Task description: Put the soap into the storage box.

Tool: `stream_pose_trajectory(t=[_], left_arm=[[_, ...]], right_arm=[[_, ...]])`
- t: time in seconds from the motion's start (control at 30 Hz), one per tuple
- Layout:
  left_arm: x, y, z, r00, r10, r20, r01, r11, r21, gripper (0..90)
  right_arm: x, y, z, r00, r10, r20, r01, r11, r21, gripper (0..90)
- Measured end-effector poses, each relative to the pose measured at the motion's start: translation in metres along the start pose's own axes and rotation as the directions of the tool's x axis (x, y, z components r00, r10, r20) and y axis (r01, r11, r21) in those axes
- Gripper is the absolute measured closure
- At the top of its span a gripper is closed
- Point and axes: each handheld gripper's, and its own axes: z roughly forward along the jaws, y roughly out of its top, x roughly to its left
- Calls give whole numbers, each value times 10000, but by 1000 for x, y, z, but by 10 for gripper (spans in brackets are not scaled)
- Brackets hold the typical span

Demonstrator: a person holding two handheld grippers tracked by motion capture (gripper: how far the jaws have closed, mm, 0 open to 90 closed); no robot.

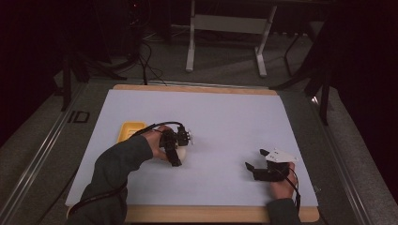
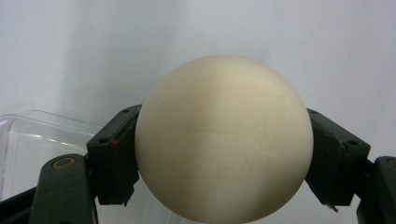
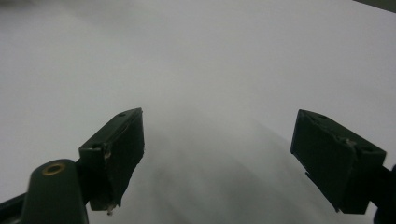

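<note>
a: high view first, the left gripper (image 1: 174,151) has a cream ball (image 1: 181,153) pinched low between its jaws, just beside a yellow tray (image 1: 130,131) on the white table sheet (image 1: 225,122).

b: and the right gripper (image 1: 257,159) rests near the front edge, jaws spread wide, nothing in them.

a: left gripper view, both pads clamp the ball's (image 2: 224,140) sides (its bottom is cut off). a clear container (image 2: 42,144) sits behind, at the left.

b: right gripper view: jaws well apart over the bare, blurry sheet (image 3: 210,70).
</note>
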Motion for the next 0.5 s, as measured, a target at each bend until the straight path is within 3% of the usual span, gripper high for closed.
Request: stream_pose_trajectory(t=[0.13,0.3,0.5], left_arm=[[6,-2,-2,9993,-374,-63,373,9992,-120,229],[13,-4,-6,9976,-681,-118,682,9977,64,229],[20,-7,-9,9915,-1239,-404,1247,9921,162,229]], right_arm=[[0,0,0,10000,1,4,-1,10000,6,170],[0,0,0,10000,1,9,-1,10000,3,170],[0,0,0,10000,3,10,-3,10000,1,170]])
